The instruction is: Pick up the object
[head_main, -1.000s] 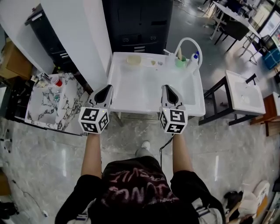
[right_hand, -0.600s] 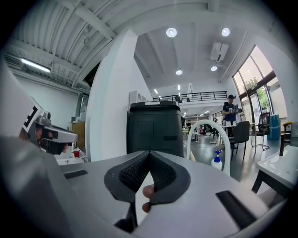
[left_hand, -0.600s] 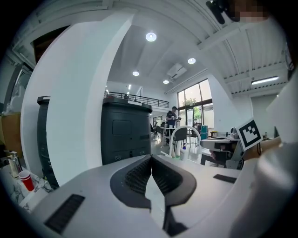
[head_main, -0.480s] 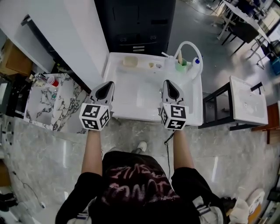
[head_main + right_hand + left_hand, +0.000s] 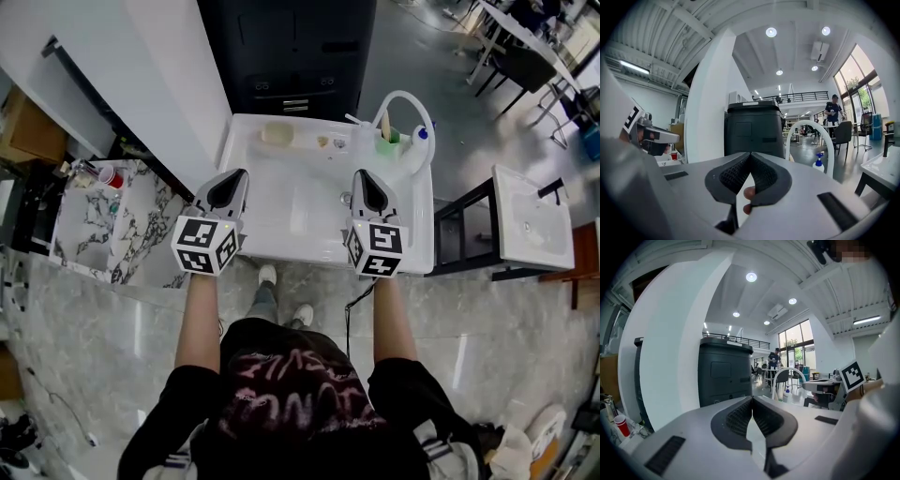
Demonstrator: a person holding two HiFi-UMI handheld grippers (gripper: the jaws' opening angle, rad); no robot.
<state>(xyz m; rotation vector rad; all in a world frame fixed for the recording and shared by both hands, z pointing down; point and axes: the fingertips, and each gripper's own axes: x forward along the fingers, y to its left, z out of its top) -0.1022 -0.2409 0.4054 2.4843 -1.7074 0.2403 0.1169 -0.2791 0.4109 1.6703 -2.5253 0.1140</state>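
Observation:
A white sink unit stands in front of me. On its back ledge lie a beige sponge-like object, two small items, a green cup and a blue-capped bottle, below an arched white faucet. My left gripper hovers over the unit's front left edge with its jaws shut and empty. My right gripper hovers over the front right part, its jaw tips also meeting on nothing. In the left gripper view the left gripper points at the black cabinet. The right gripper faces the same way.
A black cabinet stands behind the sink and a white pillar to its left. A marble-patterned table with a red cup is at the left. A black-framed stand with a white top is at the right.
The person has stepped toward the sink unit. Both grippers have moved forward and now reach over its front edge. Their jaws stay shut.

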